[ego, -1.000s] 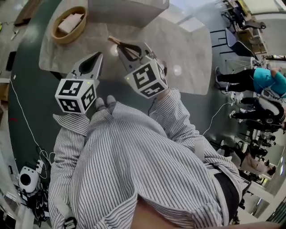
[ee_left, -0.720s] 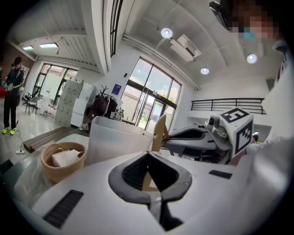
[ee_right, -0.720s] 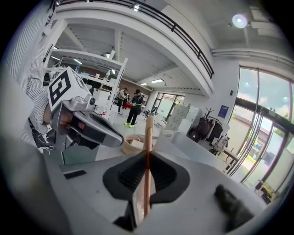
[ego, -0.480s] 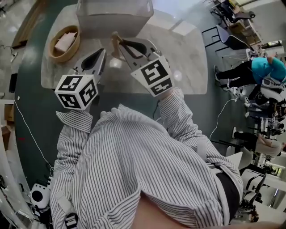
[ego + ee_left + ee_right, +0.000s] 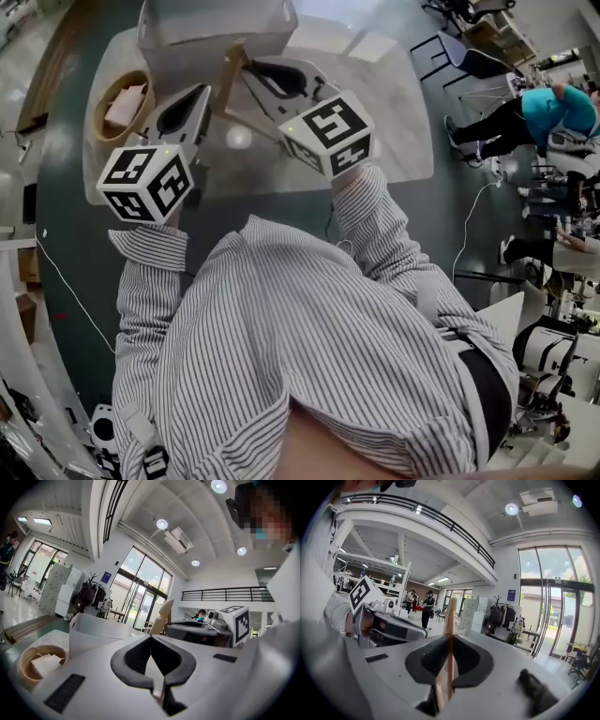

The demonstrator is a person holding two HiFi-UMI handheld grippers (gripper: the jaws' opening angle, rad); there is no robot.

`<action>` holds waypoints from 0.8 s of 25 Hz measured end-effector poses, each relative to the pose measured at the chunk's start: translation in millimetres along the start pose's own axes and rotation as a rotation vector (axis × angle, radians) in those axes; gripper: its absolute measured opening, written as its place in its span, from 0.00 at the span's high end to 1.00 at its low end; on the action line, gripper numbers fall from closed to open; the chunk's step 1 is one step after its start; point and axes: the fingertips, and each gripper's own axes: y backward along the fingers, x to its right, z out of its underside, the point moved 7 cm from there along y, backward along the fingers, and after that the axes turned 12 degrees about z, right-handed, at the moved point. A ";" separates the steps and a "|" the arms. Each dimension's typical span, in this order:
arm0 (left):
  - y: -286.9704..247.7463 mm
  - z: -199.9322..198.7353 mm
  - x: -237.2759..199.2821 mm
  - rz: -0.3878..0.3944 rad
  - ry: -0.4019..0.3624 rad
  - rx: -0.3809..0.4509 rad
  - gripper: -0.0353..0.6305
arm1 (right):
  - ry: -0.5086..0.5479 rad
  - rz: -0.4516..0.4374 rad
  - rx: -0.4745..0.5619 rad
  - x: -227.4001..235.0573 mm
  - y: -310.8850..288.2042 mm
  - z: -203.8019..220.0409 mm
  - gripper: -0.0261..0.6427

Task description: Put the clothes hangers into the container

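Seeing a round woven basket [image 5: 117, 103] far left on the pale marble table [image 5: 403, 112]. Holding the left hand-held gripper [image 5: 197, 96] just beside it, jaws pressed together on nothing. Closing in on the translucent white plastic container [image 5: 216, 42], sitting way closer than a second ago. Carrying the pale wooden clothes hanger [image 5: 230, 82] right up by its near wall now, clamped in the right hand-held gripper [image 5: 251, 70], so probably lining up the drop, not in yet. Only catching that tight clamp on the wood in the right gripper view; only getting the container itself in the head and left gripper views.
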 end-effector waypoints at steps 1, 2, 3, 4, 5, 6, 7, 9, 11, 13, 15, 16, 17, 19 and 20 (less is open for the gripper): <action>-0.7 -1.1 0.1 0.004 -0.002 -0.002 0.93 | -0.018 0.005 0.004 2.2 0.5 -0.5 0.91; -1.2 -2.2 0.0 0.007 -0.004 -0.002 0.93 | -0.035 0.013 0.008 4.4 1.0 -1.2 0.91; -1.7 -3.2 -0.2 0.011 -0.005 0.001 0.93 | -0.050 0.019 0.011 6.5 1.2 -1.9 0.91; -2.3 -4.3 -0.6 0.014 -0.005 0.003 0.93 | -0.063 0.020 0.013 8.2 1.0 -2.6 0.91; -2.8 -5.3 -0.9 0.017 -0.006 0.005 0.93 | -0.074 0.015 0.014 9.3 0.4 -3.1 0.91; -3.3 -5.7 -0.9 0.020 -0.005 0.005 0.93 | -0.083 0.009 0.014 9.9 -0.1 -3.4 0.91; -3.9 -5.5 -0.4 0.023 -0.003 0.004 0.93 | -0.093 0.006 0.013 10.3 0.0 -3.5 0.91; -5.0 -3.4 1.0 0.032 0.001 0.003 0.93 | -0.116 0.011 0.013 11.6 1.5 -3.8 0.91; -4.6 -3.0 0.0 0.038 0.005 0.009 0.93 | -0.141 0.021 0.017 13.1 1.8 -5.3 0.91; -2.4 -3.8 -2.0 0.047 0.012 0.012 0.93 | -0.163 0.024 0.019 12.9 1.3 -6.0 0.91; -1.5 -4.5 -3.1 0.068 0.010 -0.005 0.93 | -0.180 0.027 0.015 12.0 1.4 -5.8 0.91; -2.0 -5.3 -3.6 0.082 0.005 -0.018 0.93 | -0.186 0.031 0.015 11.7 1.8 -6.4 0.91; -2.7 -6.4 -4.0 0.094 -0.001 -0.028 0.93 | -0.189 0.039 0.015 11.4 2.4 -7.4 0.91; -2.8 -9.4 -4.7 0.106 -0.015 -0.033 0.93 | -0.191 0.052 0.019 10.1 4.1 -9.7 0.91; -2.4 -11.2 -4.8 0.106 -0.023 -0.031 0.93 | -0.192 0.055 0.022 9.4 5.0 -10.6 0.91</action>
